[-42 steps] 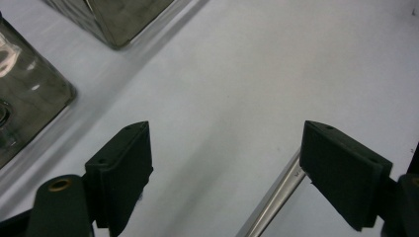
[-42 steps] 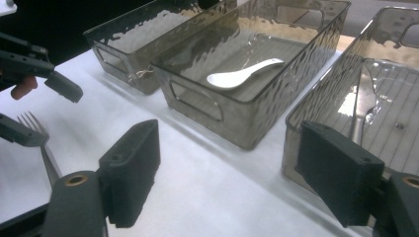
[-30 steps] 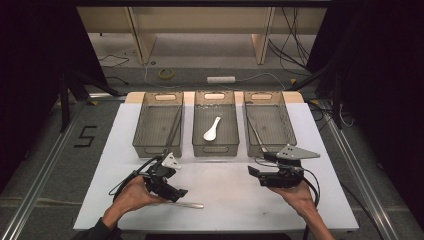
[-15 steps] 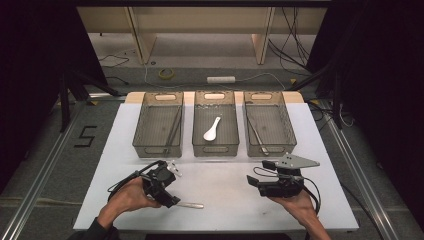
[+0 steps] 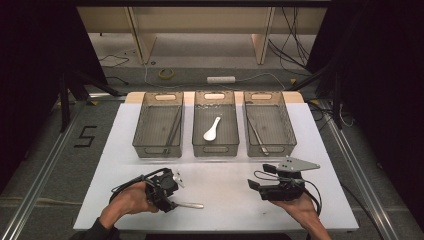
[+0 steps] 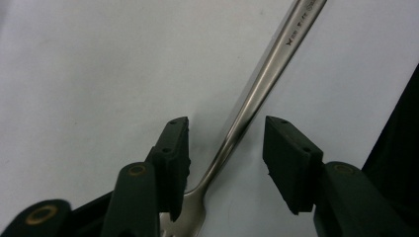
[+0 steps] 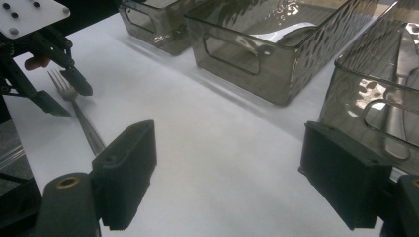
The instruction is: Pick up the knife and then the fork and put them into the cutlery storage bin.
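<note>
My left gripper (image 5: 169,192) sits low over the near left of the white table (image 5: 220,200), its jaws straddling the neck of a fork (image 6: 257,94). They have just been closing and now stand about halfway, with a sliver of table showing on each side of the metal, so the pads are not yet pressing on it. The fork lies flat on the table near the front edge; it is plain polished steel with small stamped lettering on the handle, and its handle (image 5: 190,205) runs out to the right of the gripper. In the right gripper view I see its tines (image 7: 62,84) just under the other gripper's jaws.

My right gripper (image 5: 257,181) hovers over the near right of the table, jaws wide apart and holding nothing.

Beyond both stand three smoky clear plastic bins in a row. The left bin (image 5: 159,125) holds dark chopsticks, I think, leaning along its right side. The middle bin (image 5: 216,125) holds a white soup spoon (image 5: 212,129). The right bin (image 5: 269,125) holds a metal utensil (image 5: 257,136) I cannot make out.
</note>
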`<state>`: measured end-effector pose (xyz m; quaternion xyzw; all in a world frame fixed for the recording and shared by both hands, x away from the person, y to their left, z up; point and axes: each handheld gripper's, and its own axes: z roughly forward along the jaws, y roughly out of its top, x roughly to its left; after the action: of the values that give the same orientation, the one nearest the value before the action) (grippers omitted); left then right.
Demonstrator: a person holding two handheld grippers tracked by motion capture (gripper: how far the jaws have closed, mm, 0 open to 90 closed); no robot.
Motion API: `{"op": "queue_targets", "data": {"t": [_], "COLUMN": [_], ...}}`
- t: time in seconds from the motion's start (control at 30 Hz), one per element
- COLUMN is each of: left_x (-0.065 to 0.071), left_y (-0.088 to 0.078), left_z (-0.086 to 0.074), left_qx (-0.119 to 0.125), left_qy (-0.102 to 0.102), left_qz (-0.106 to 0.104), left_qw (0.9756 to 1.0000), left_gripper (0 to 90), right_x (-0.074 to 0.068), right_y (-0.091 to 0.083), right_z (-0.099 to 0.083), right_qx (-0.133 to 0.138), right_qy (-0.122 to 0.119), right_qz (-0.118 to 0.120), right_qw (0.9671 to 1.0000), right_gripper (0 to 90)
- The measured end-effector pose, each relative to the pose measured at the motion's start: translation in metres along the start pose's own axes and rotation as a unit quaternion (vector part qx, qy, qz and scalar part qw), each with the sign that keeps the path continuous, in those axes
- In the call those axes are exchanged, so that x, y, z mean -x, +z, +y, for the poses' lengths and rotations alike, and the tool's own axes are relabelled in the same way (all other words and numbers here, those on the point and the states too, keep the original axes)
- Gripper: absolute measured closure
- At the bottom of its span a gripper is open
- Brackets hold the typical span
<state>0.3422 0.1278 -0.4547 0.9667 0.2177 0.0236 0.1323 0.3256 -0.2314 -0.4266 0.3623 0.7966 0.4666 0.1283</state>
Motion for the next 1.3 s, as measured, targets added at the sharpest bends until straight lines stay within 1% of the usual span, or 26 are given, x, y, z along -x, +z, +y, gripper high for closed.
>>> {"op": "queue_targets", "data": {"t": [0.03,0.07,0.13,0.17,0.27,0.4,0.5,0.53,0.57,0.63,0.7,0.73,0.8,0.83,0.87,0.9,1.0,1.1,1.3], "left_x": [-0.0001,0.0004,0.0010,0.0008,0.0016,0.0025,0.0029,0.0039,0.0038,0.0037,0.0042,0.0052,0.0062,0.0064,0.0065,0.0062,0.0054,0.0057,0.0016], "left_y": [-0.0001,0.0004,0.0023,0.0032,0.0054,0.0065,0.0065,0.0072,0.0072,0.0071,0.0071,0.0071,0.0074,0.0075,0.0076,0.0076,0.0076,0.0074,0.0066], "left_z": [-0.0001,-0.0002,-0.0001,0.0000,-0.0002,0.0005,0.0009,0.0012,0.0017,0.0027,0.0037,0.0045,0.0048,0.0050,0.0052,0.0052,0.0052,0.0060,0.0055], "left_qx": [0.000,-0.001,-0.007,-0.014,-0.024,-0.027,-0.029,-0.025,-0.027,-0.031,-0.035,-0.039,-0.038,-0.039,-0.040,-0.039,-0.039,-0.043,-0.041], "left_qy": [0.003,0.006,0.010,0.017,0.024,0.030,0.031,0.027,0.029,0.030,0.036,0.041,0.044,0.046,0.046,0.045,0.043,0.044,0.020], "left_qz": [0.000,0.001,-0.001,-0.001,-0.004,-0.004,-0.004,-0.002,-0.002,-0.003,-0.002,-0.003,-0.004,-0.007,-0.009,-0.011,-0.015,-0.014,-0.025], "left_qw": [1.0000,1.0000,0.9999,0.9997,0.9994,0.9992,0.9991,0.9993,0.9992,0.9991,0.9987,0.9984,0.9983,0.9981,0.9981,0.9981,0.9982,0.9980,0.9986], "left_gripper": [54.9,57.5,58.2,58.8,60.0,64.3,66.7,67.9,67.9,71.5,71.9,73.8,77.8,77.8,81.2,82.6,83.6,83.9,84.5], "right_x": [0.0000,-0.0004,-0.0003,-0.0003,-0.0003,-0.0012,-0.0021,-0.0021,-0.0025,-0.0028,-0.0029,-0.0033,-0.0037,-0.0037,-0.0038,-0.0040,-0.0038,-0.0041,-0.0058], "right_y": [0.0000,-0.0001,-0.0001,-0.0001,-0.0010,-0.0009,-0.0006,-0.0006,-0.0005,-0.0003,-0.0003,0.0001,0.0004,0.0004,0.0006,0.0006,0.0009,0.0011,0.0016], "right_z": [0.0000,0.0000,0.0000,-0.0001,-0.0001,-0.0005,-0.0005,-0.0005,-0.0006,-0.0005,-0.0006,-0.0006,-0.0006,-0.0006,-0.0006,-0.0006,-0.0008,-0.0008,-0.0006], "right_qx": [0.000,-0.001,-0.001,0.000,0.001,0.002,0.003,0.003,0.003,0.002,0.000,-0.002,-0.002,-0.002,-0.002,-0.003,-0.006,-0.005,-0.007], "right_qy": [0.000,-0.001,-0.001,-0.001,-0.002,-0.002,-0.003,-0.003,-0.003,-0.003,-0.003,-0.001,-0.002,-0.002,-0.003,-0.003,-0.004,-0.006,-0.008], "right_qz": [0.000,-0.001,-0.001,0.000,0.000,0.002,0.003,0.003,0.003,0.004,0.004,0.004,0.003,0.003,0.004,0.004,0.004,0.003,0.007], "right_qw": [1.0000,1.0000,1.0000,1.0000,1.0000,1.0000,1.0000,1.0000,1.0000,1.0000,1.0000,1.0000,1.0000,1.0000,1.0000,1.0000,1.0000,1.0000,0.9999], "right_gripper": [22.6,22.6,22.6,22.6,22.5,21.8,21.9,21.9,21.8,21.9,21.9,21.9,22.0,22.0,22.0,22.1,22.2,22.2,22.3]}}
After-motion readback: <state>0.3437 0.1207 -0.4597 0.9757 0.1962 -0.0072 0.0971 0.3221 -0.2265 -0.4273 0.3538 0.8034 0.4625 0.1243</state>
